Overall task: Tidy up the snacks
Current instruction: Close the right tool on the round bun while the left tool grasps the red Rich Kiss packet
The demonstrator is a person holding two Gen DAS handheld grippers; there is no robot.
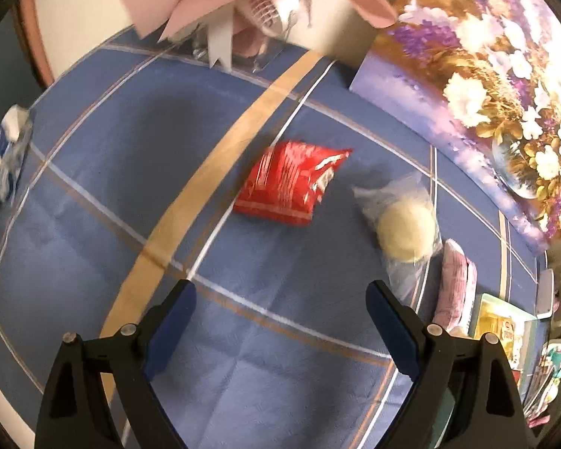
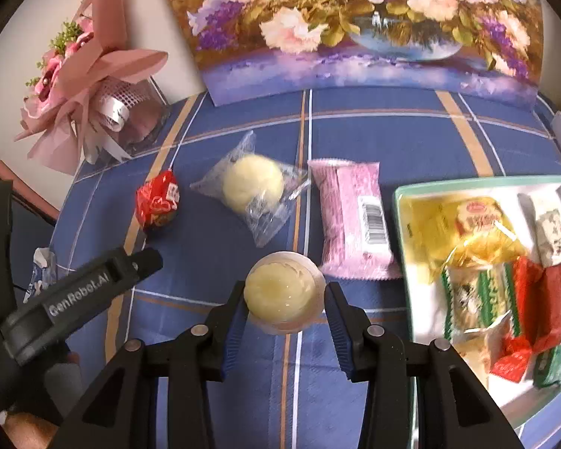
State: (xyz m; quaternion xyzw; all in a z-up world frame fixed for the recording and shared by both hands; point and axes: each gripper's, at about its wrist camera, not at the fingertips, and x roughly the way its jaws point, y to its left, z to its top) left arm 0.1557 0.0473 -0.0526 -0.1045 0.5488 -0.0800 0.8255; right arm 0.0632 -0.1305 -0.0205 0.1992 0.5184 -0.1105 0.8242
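Note:
My right gripper (image 2: 285, 288) is shut on a clear cup of pale yellow jelly (image 2: 284, 293), held a little above the blue checked tablecloth (image 2: 392, 131). To its right stands a mint-rimmed white tray (image 2: 398, 202) with several wrapped snacks in it. On the cloth lie a pink packet (image 2: 355, 220), a round pale pastry in clear wrap (image 2: 252, 187) and a red snack bag (image 2: 157, 204). My left gripper (image 1: 280, 288) hangs open and empty over the cloth, short of the red bag (image 1: 291, 183). The pastry (image 1: 405, 230) lies to the right of that bag.
A flower painting (image 2: 355, 18) leans against the wall behind the table. A pink bouquet (image 2: 82, 86) stands at the back left. A blue-and-white packet (image 1: 3, 164) lies near the table's left edge. One finger (image 2: 104, 277) of the left gripper shows at the left in the right wrist view.

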